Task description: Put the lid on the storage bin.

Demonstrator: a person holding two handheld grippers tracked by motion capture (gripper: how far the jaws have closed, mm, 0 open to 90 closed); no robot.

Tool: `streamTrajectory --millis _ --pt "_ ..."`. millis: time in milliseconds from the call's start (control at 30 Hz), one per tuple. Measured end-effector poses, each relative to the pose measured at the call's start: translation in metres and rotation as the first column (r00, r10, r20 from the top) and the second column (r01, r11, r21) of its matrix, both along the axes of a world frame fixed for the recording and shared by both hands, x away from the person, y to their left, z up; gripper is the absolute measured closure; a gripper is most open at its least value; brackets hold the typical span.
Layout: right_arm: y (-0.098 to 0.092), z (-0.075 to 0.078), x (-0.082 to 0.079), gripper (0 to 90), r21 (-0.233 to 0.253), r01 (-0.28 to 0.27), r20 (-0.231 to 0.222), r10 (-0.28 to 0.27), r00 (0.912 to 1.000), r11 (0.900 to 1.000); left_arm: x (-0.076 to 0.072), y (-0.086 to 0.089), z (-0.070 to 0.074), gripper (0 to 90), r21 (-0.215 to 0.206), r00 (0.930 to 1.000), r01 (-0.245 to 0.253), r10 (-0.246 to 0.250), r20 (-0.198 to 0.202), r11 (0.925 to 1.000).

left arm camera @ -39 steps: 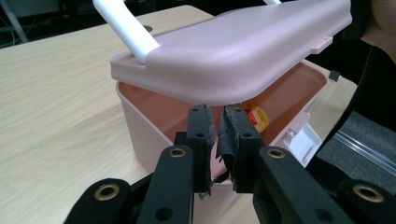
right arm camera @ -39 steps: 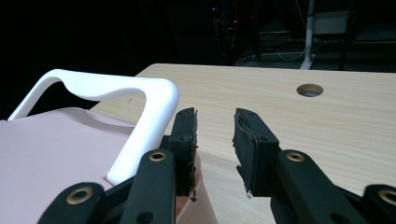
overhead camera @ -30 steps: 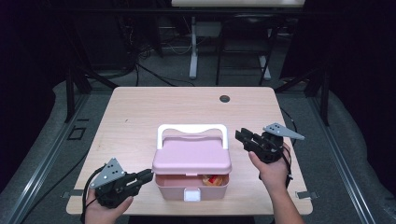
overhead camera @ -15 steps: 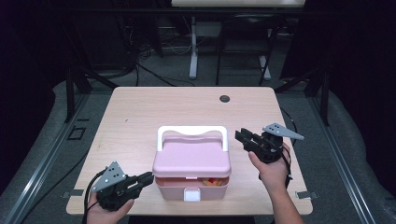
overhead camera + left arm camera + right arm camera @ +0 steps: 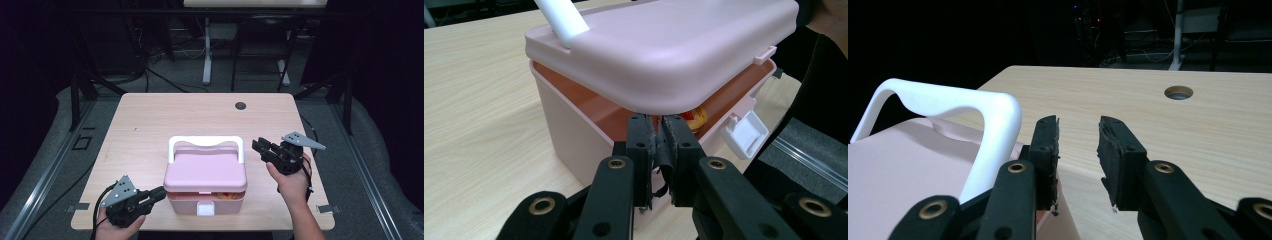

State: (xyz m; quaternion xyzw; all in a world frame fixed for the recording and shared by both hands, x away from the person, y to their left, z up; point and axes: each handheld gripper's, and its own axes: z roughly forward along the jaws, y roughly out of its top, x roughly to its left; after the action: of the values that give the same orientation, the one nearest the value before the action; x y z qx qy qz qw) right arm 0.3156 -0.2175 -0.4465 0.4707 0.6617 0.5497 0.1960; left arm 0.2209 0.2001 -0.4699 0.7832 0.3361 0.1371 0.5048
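A pink box (image 5: 205,172) with a white handle (image 5: 205,141) stands near the table's front edge. Its lid (image 5: 674,50) sits slightly raised, and orange contents (image 5: 696,117) show in the gap. My left gripper (image 5: 161,192) is at the box's front-left corner. In the left gripper view, this gripper (image 5: 659,130) is shut, its tips right at the gap under the lid's rim. My right gripper (image 5: 257,146) hovers open just right of the box. In the right gripper view, that gripper (image 5: 1078,130) is empty, with the handle (image 5: 948,100) beside its left jaw.
A white latch (image 5: 205,208) hangs loose on the box's front face. The wooden table (image 5: 150,125) has a round cable hole (image 5: 240,105) at the back. Dark floor, cables and table legs lie beyond the far edge.
My left gripper has sunk a little toward the front edge, still pointing at the box's corner. The right gripper and the box have stayed put.
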Motion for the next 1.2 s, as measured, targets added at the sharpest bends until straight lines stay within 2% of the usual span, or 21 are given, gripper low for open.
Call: streamTrajectory --millis 800,967,1200 --pt "-0.001 0.0 0.0 68.7 -0.001 0.003 -0.001 -0.003 1.0 1.0 -0.001 0.0 -0.008 83.4 0.01 0.9999 0.003 -0.003 -0.017 0.9999" --pt "-0.001 0.0 0.0 68.6 0.001 0.004 -0.001 -0.004 1.0 1.0 -0.002 0.003 -0.01 83.1 0.031 0.9998 -0.018 0.018 -0.013 0.9994" --pt "-0.001 0.0 0.0 68.6 0.003 0.006 0.0 -0.006 1.0 1.0 -0.002 0.008 -0.008 83.5 0.013 0.9992 -0.039 0.039 -0.008 0.9992"
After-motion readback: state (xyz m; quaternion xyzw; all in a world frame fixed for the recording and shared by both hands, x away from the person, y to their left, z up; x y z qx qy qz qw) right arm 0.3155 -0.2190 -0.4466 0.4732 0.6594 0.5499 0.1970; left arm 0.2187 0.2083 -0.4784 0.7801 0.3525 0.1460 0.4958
